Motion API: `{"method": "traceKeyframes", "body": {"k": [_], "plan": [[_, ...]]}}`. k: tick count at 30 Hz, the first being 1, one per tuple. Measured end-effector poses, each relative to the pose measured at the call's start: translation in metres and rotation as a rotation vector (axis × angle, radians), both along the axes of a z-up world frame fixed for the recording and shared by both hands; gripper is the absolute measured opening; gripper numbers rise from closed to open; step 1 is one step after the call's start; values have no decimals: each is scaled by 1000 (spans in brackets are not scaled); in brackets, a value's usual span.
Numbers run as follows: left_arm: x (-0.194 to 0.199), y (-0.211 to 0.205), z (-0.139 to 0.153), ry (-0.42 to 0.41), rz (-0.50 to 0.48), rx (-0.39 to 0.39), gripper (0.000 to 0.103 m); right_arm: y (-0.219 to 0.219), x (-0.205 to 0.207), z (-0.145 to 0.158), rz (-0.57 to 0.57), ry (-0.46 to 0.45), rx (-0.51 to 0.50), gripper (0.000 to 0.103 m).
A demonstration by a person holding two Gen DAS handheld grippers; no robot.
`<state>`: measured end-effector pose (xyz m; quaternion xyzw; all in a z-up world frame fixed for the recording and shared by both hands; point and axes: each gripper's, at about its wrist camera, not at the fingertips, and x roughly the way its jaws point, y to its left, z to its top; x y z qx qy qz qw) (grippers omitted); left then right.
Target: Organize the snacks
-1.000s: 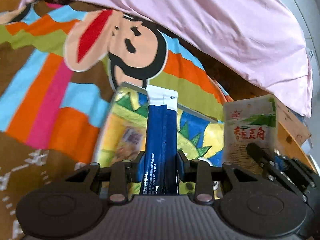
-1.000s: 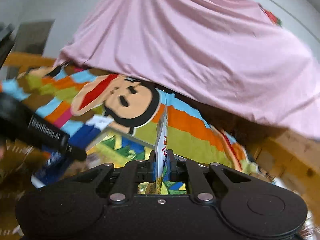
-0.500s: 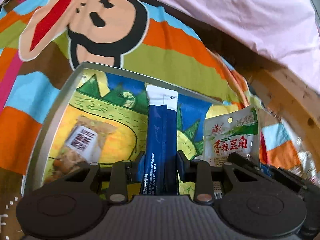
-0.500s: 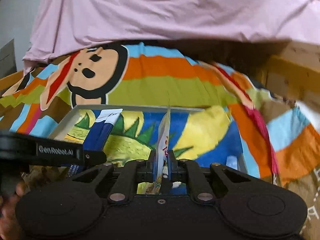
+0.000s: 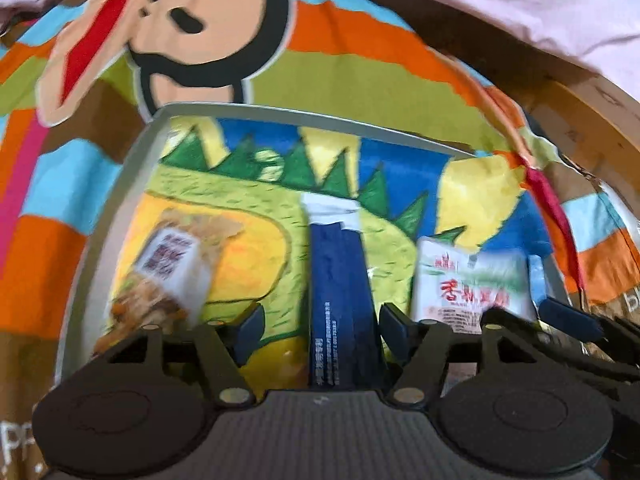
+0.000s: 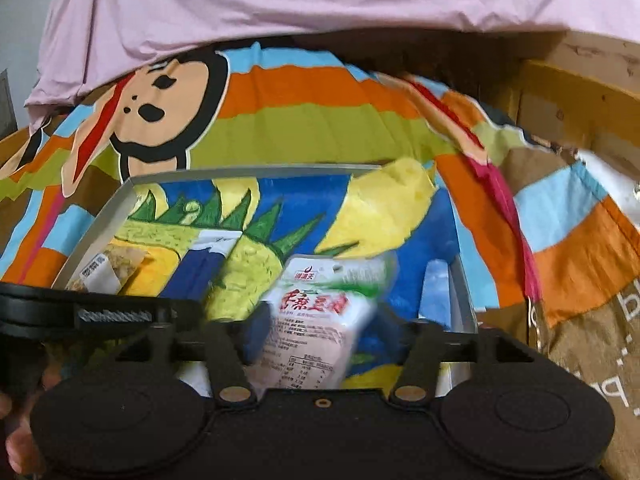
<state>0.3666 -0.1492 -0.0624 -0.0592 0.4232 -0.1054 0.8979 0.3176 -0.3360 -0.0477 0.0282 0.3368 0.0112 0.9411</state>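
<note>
Left to right in the left wrist view, the grey tray (image 5: 120, 184) with its dinosaur picture holds a clear-wrapped brown snack (image 5: 168, 268), then a dark blue stick pack (image 5: 340, 300), then a white-and-green tofu packet (image 5: 472, 284). This view alone shows the brown snack whole. The left gripper (image 5: 322, 326) has just been opening; its jaws stand wide, and the blue stick pack lies between them, clear of the left finger and close by the right one, resting on the tray floor.

The right wrist view shows what the other cannot: the tray's right wall (image 6: 464, 280), the wooden frame (image 6: 580, 92) beyond the striped cartoon blanket (image 6: 320, 112), and the pink sheet (image 6: 280, 0) above. Here the left gripper crosses the left edge as a dark bar. The right gripper (image 6: 320, 330) has also just been opening, jaws wide, with the tofu packet (image 6: 316, 312) blurred between them, tilted, touching neither finger that I can tell.
</note>
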Motion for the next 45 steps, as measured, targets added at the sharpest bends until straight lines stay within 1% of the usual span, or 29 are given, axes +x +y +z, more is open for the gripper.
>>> {"method": "traceKeyframes", "body": {"k": [1, 3, 5, 10, 14, 20, 25, 28, 33, 37, 41, 45], "plan": [[-2, 2, 3, 2, 12, 3, 75, -1, -2, 2, 2, 1, -3, 77], [-10, 5, 12, -7, 33, 11, 82, -2, -6, 7, 1, -2, -11, 84], [-19, 8, 20, -27, 42, 17, 86, -3, -13, 14, 2, -18, -12, 88], [-50, 21, 47, -99, 65, 30, 98, -5, -40, 34, 20, -77, -14, 98], [-73, 36, 66, -135, 92, 31, 101, 0, -69, 54, 43, -141, -30, 102], [-125, 63, 89, -207, 124, 26, 102, 16, -122, 74, 63, -259, -49, 102], [-177, 78, 100, -288, 131, 56, 102, 25, -171, 79, 47, -312, -3, 102], [-205, 83, 103, -327, 127, 68, 102, 29, -198, 78, 40, -323, 17, 102], [-242, 89, 99, -353, 113, 94, 102, 35, -234, 79, 24, -347, 37, 102], [-268, 100, 93, -343, 120, 87, 102, 40, -252, 77, 7, -339, 77, 102], [-291, 111, 85, -333, 130, 92, 102, 48, -267, 70, -14, -295, 112, 102], [-311, 123, 74, -322, 143, 99, 102, 64, -281, 64, 3, -271, 69, 102]]}}
